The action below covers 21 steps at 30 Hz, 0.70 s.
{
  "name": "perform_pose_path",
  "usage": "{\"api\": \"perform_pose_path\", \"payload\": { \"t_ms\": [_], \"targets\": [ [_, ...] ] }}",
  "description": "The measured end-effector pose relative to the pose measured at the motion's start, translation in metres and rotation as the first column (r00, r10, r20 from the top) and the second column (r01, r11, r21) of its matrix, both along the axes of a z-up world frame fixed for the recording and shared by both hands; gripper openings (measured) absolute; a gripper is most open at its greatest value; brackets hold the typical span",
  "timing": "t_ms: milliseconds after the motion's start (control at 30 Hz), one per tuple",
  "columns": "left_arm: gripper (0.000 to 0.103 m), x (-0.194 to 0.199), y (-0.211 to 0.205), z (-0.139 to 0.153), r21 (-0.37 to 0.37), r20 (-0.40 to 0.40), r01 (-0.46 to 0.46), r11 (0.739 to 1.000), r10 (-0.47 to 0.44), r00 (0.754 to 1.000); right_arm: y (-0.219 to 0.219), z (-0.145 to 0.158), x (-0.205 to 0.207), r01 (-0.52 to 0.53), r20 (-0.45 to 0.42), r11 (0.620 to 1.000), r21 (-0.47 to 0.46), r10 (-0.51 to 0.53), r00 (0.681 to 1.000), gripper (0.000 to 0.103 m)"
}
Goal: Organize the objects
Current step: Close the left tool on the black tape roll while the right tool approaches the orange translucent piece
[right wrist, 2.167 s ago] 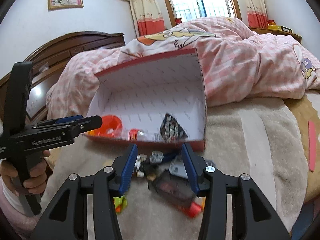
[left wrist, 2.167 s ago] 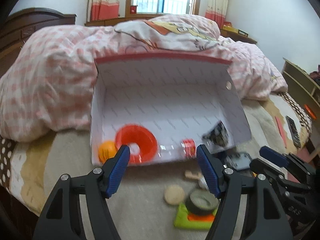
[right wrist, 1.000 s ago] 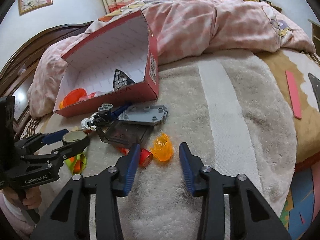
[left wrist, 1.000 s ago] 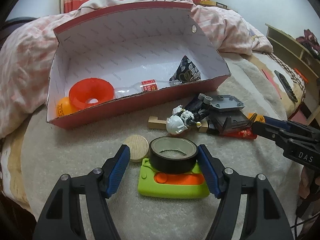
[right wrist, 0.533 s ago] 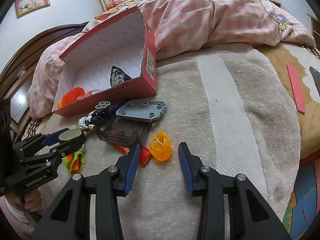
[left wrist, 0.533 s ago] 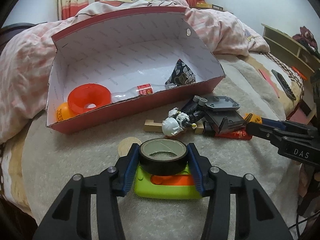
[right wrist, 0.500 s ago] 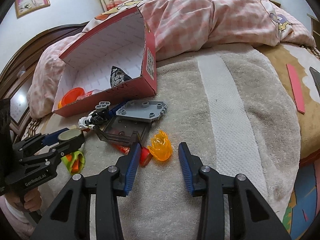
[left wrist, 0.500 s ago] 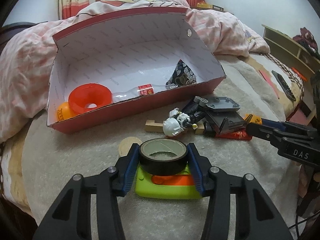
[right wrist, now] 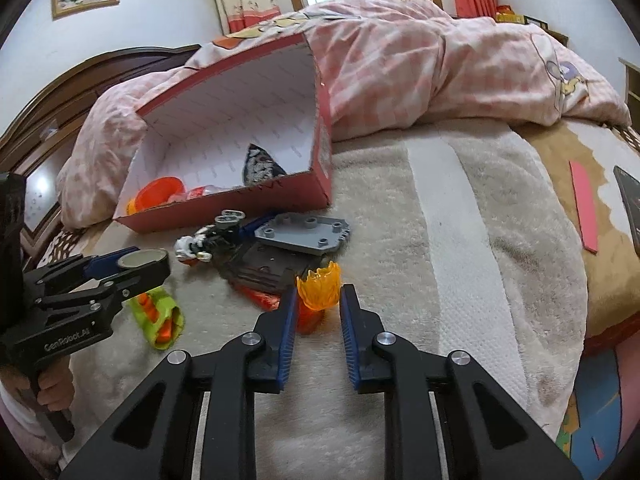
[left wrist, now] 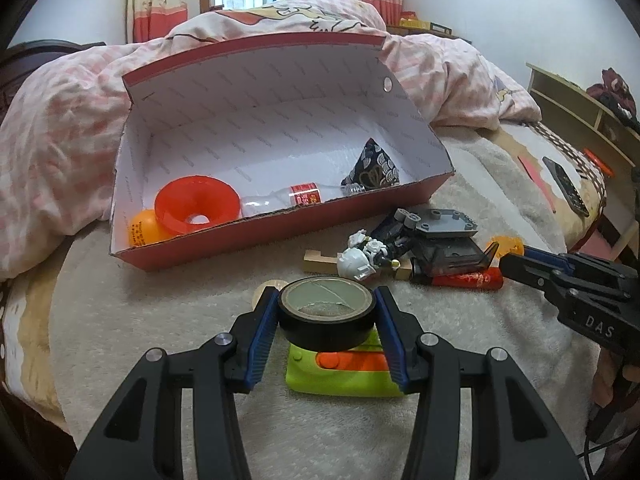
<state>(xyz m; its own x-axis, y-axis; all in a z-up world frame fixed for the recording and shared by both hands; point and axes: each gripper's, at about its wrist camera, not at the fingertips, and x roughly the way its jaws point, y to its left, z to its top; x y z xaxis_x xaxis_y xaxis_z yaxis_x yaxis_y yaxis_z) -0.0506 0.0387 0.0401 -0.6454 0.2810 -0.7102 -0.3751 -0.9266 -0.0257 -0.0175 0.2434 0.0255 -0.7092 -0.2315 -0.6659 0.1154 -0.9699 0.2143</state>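
The bed (left wrist: 168, 320) is the largest thing here, covered with a beige fleece blanket, and a pink quilt (left wrist: 60, 128) is heaped at the back. A red cardboard box (left wrist: 280, 224) lies on the blanket and leans back against the quilt, so its white inside faces the person and things can go in from the front. It already holds an orange funnel (left wrist: 196, 204), an orange ball (left wrist: 140, 228), a clear bottle with a red label (left wrist: 296, 198) and a dark patterned pouch (left wrist: 372, 168).

Just in front of the box, the things not yet sorted lie together in a small pile: a grey toy plate (right wrist: 304, 234), a small toy figure (left wrist: 362, 256), a wooden block (left wrist: 320, 262) and a red tube (left wrist: 468, 280).

The left gripper (left wrist: 326, 320) is closed narrow on a roll of black tape (left wrist: 328, 320). Its blue pads press both sides of the roll, which sits just over a green and orange toy (left wrist: 340, 372); I cannot tell if they touch. This looks like the next piece for the box.

The right gripper (right wrist: 318, 320) has just been closing around a small orange flame piece (right wrist: 320, 286). The piece stands between the pads near their tips; the left pad is at it, the right one seems just apart, so the hold does not look firm yet.
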Motion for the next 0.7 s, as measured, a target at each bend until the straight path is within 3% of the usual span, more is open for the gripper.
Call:
{"api": "perform_pose_path", "payload": {
  "t_ms": [700],
  "targets": [
    [0.048,0.005,-0.015,0.014,0.055,-0.034,-0.020,0.998,0.022,0.999,-0.031,0.024,0.017,-0.111,-0.070,0.993,-0.034,0.109,0.992,0.022]
  ]
}}
